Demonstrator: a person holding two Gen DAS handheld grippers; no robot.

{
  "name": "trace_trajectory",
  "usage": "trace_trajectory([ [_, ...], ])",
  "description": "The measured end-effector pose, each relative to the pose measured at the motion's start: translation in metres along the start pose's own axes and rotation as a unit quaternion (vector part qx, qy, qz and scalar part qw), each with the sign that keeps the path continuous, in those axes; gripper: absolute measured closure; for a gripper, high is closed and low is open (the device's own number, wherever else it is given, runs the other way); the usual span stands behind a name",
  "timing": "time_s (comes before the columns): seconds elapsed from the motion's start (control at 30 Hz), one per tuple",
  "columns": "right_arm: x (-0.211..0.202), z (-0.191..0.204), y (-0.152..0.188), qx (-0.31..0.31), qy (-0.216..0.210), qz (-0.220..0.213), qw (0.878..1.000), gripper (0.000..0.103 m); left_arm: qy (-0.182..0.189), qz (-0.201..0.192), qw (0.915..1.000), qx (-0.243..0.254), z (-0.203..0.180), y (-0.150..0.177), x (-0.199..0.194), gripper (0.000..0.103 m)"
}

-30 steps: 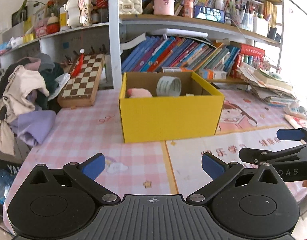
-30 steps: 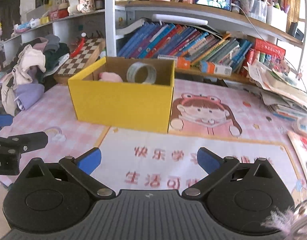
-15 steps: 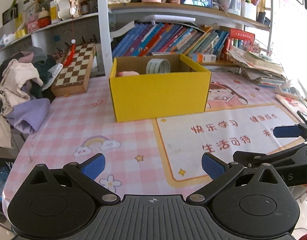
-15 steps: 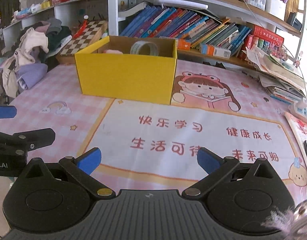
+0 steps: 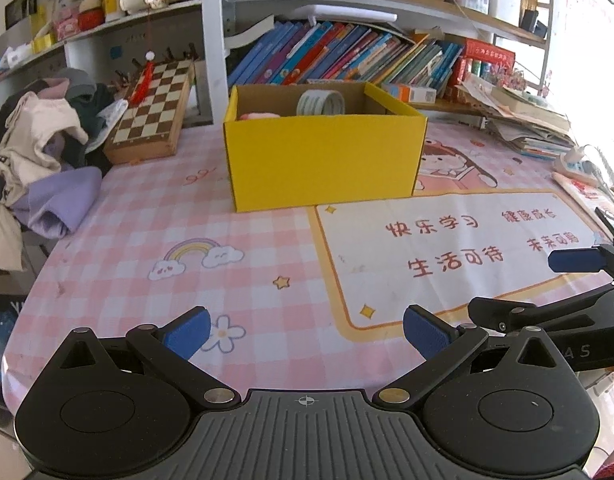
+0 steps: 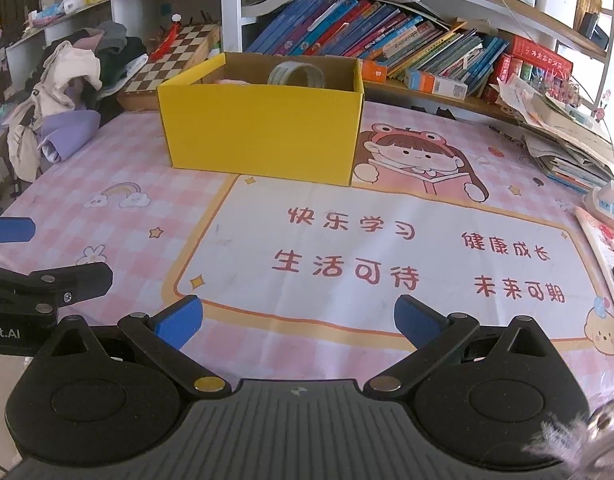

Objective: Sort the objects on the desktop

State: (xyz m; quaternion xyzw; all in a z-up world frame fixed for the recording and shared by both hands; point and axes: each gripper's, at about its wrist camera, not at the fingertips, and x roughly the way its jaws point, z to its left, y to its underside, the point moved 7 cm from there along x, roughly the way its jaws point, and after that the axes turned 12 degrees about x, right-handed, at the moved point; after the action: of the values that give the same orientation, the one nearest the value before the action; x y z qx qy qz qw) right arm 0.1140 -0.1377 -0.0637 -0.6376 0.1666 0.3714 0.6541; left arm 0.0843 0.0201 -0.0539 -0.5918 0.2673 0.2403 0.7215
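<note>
A yellow cardboard box (image 5: 323,160) stands on the pink checked table mat, also in the right wrist view (image 6: 263,132). Inside it a roll of clear tape (image 5: 321,103) leans upright, and a pink object (image 5: 259,115) lies at its left. My left gripper (image 5: 306,330) is open and empty, low over the mat's front edge, well short of the box. My right gripper (image 6: 298,320) is open and empty, beside the left one, over the white panel with red characters (image 6: 387,248). Each gripper shows at the edge of the other's view.
A chessboard (image 5: 155,112) leans behind the box at left. A pile of clothes (image 5: 39,148) lies at the left edge. Books (image 5: 347,56) fill the shelf behind. Stacked papers (image 5: 523,120) and a power strip (image 5: 579,164) lie at right.
Both grippers have pulled back from the box toward the table's front edge; the box looks smaller and farther. Both stay open and empty.
</note>
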Motion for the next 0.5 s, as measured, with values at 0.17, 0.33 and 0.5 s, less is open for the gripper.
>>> trace_trajectory([
  [0.17, 0.0012, 0.0034, 0.0025, -0.003, 0.001, 0.005, 1.0, 0.0, 0.001, 0.007, 1.0, -0.004, 0.0019, 0.0046, 0.0, 0.0],
  [0.33, 0.0013, 0.0054, 0.0031, -0.005, 0.004, 0.008, 1.0, 0.0, 0.003, 0.01, 0.9999, -0.004, 0.0027, 0.007, 0.0, 0.0],
  [0.5, 0.0018, 0.0067, 0.0028, -0.006, 0.007, 0.009, 1.0, 0.0, 0.003, 0.011, 0.9999, -0.001, 0.0032, 0.0071, 0.0004, 0.0],
])
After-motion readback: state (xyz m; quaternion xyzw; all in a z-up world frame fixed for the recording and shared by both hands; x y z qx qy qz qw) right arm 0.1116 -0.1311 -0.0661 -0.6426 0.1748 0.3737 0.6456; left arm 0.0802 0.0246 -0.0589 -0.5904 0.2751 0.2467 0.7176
